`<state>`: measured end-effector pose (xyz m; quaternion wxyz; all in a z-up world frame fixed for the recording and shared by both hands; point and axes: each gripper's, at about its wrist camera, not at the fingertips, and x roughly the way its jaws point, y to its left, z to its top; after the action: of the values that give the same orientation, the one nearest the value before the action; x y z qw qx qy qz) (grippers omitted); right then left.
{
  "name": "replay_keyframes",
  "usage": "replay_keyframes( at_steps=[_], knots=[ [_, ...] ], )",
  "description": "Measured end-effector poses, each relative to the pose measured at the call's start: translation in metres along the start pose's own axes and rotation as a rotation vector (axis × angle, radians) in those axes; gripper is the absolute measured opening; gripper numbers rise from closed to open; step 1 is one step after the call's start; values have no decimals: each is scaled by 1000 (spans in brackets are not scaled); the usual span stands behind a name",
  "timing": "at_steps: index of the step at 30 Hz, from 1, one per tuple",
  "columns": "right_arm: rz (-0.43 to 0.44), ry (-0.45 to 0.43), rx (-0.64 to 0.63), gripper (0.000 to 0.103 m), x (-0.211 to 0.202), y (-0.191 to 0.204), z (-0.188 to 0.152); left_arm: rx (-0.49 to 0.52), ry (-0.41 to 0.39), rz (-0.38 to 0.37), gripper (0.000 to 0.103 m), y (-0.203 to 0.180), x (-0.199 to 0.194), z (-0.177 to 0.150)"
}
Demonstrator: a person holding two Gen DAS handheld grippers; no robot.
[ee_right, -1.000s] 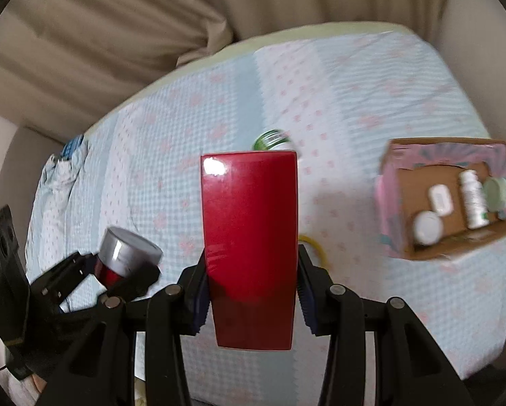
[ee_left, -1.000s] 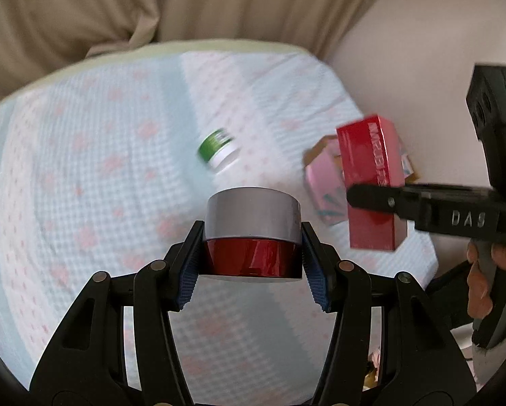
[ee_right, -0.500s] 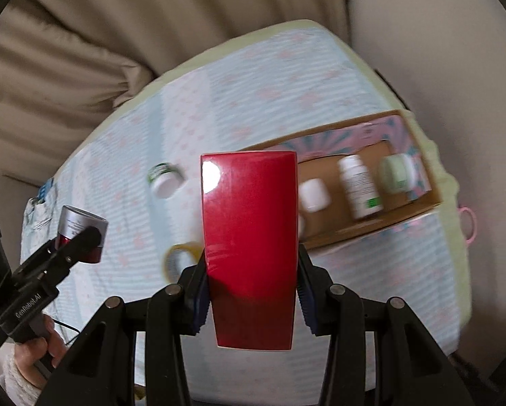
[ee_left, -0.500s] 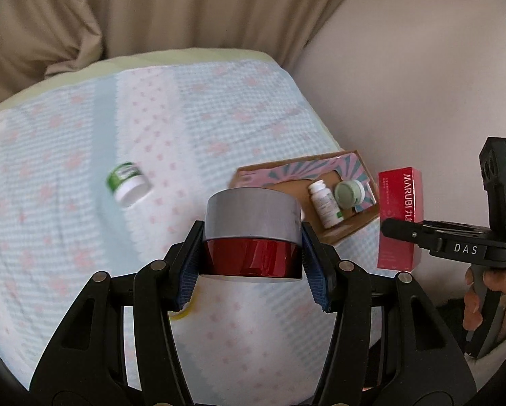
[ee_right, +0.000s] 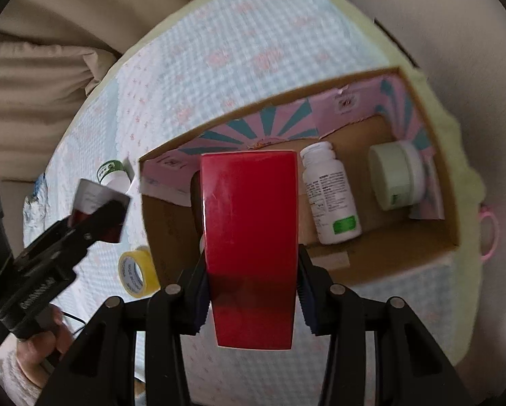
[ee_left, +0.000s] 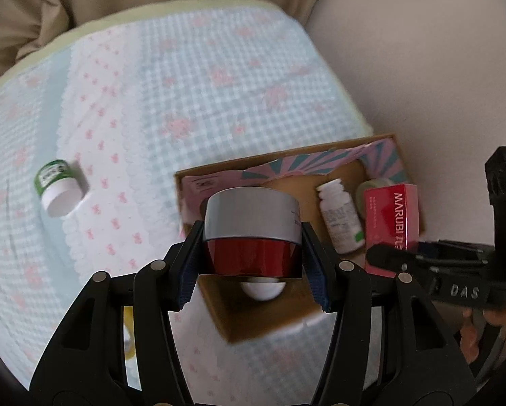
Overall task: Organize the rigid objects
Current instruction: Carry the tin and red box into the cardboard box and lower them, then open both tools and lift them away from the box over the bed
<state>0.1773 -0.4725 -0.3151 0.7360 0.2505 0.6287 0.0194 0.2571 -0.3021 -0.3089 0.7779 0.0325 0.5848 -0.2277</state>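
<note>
My left gripper (ee_left: 251,264) is shut on a red jar with a silver lid (ee_left: 251,233), held over the near left part of the open cardboard box (ee_left: 253,318). It also shows in the right wrist view (ee_right: 99,209). My right gripper (ee_right: 251,292) is shut on a tall red box (ee_right: 251,237), marked MARUBI in the left wrist view (ee_left: 391,223), held over the cardboard box (ee_right: 381,264). Inside lie a white bottle (ee_right: 330,193), a pale green jar (ee_right: 396,179) and a small white round item (ee_left: 261,289).
A green-labelled white jar (ee_left: 58,191) lies on its side on the patterned bedcover (ee_left: 185,101), left of the box. A yellow tape roll (ee_right: 137,272) lies near the box's left corner. Beige curtains hang behind; a wall stands to the right. A pink ring (ee_right: 489,233) hangs at the bed's right edge.
Both grippers have moved right and closer to the cardboard box, carrying their loads. The box now fills much more of both views. Both grips are unchanged.
</note>
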Motion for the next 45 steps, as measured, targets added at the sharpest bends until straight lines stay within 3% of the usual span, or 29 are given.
replay_keyframes(
  at_steps=[9, 17, 19, 21, 22, 23, 24, 25, 26, 28, 34, 45],
  knots=[
    [87, 26, 96, 41, 50, -26, 7, 47, 104, 76, 51, -5, 78, 12],
    [141, 41, 169, 42, 68, -40, 7, 129, 144, 115, 51, -11, 96, 12],
    [138, 48, 160, 42, 70, -40, 9, 126, 137, 105, 55, -12, 94, 14],
    [123, 54, 135, 50, 69, -39, 9, 131, 123, 118, 93, -13, 87, 17],
    [113, 49, 120, 60, 65, -38, 8, 138, 106, 150, 96, -13, 82, 19],
    [110, 34, 107, 75, 59, -39, 7, 141, 93, 133, 101, -12, 75, 20],
    [100, 13, 82, 80, 52, -39, 4, 135, 83, 128, 103, -10, 68, 20],
    [84, -6, 53, 94, 46, -38, 3, 133, 71, 132, 103, -8, 60, 20],
    [40, -18, 18, 103, 40, -35, 1, 134, 67, 135, 103, -7, 57, 19],
    [-9, -8, -12, 103, 37, -32, -2, 136, 61, 148, 103, -4, 48, 17],
    [-2, -10, 5, 103, 34, -34, -13, 107, 41, 143, 103, 4, 25, 6],
    [-20, -97, -14, 103, 7, -13, -25, 64, -21, 140, 103, 15, -29, -19]
  ],
)
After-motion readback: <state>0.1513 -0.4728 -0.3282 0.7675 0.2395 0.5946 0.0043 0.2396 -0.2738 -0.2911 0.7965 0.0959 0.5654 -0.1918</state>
